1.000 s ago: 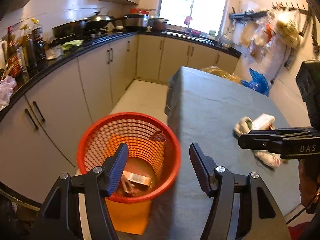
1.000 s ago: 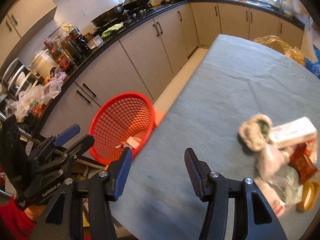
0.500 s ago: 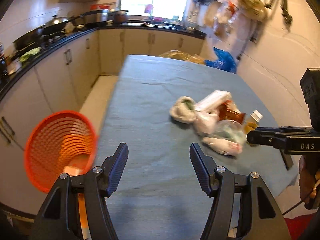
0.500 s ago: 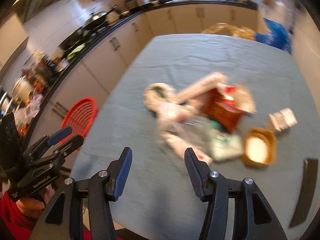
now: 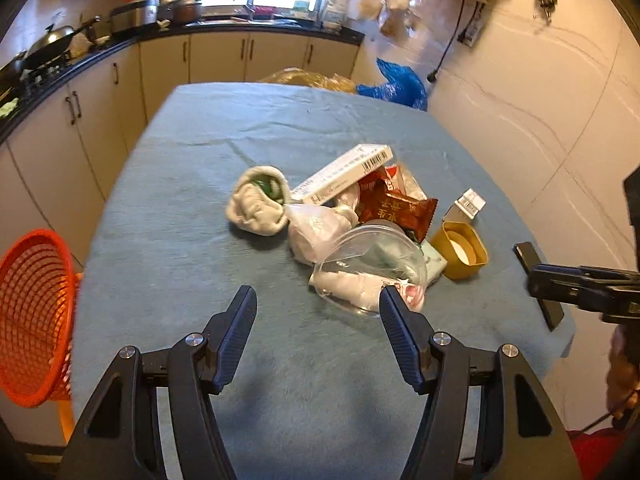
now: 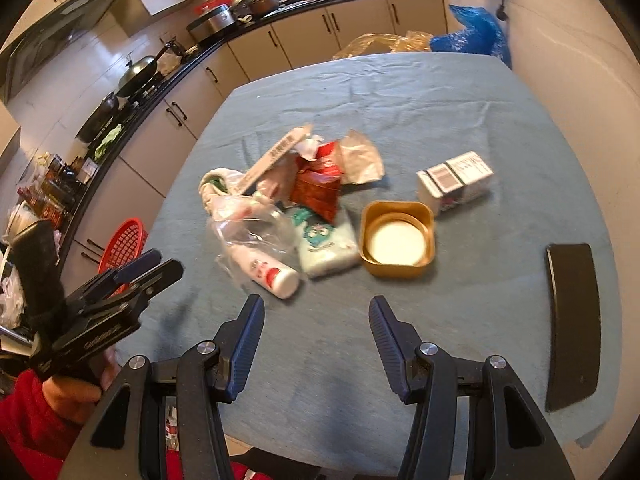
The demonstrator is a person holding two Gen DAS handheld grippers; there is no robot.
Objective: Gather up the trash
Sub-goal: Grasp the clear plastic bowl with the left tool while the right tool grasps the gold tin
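A pile of trash lies on the blue-grey tablecloth [image 5: 192, 216]: a long white box [image 5: 344, 172], a crumpled grey sock-like wad [image 5: 256, 204], a red wrapper [image 5: 396, 208], a clear plastic bag [image 5: 372, 264], a gold lid [image 5: 460, 250] and a small carton [image 6: 454, 180]. An orange mesh basket [image 5: 32, 320] hangs off the table's left edge. My left gripper [image 5: 318, 340] is open and empty, just short of the clear bag. My right gripper [image 6: 316, 344] is open and empty, near the white tube [image 6: 272, 276] and gold lid [image 6: 396, 240].
A black flat object [image 6: 572, 328] lies at the table's right edge. Kitchen cabinets and a counter with pans [image 5: 52, 40] run along the left and back. A blue bag [image 5: 396, 84] and a yellowish bag [image 5: 308, 78] sit behind the table.
Both grippers have swung from the orange basket at the left toward the trash pile, which now sits in front of them. Both stay open and empty.
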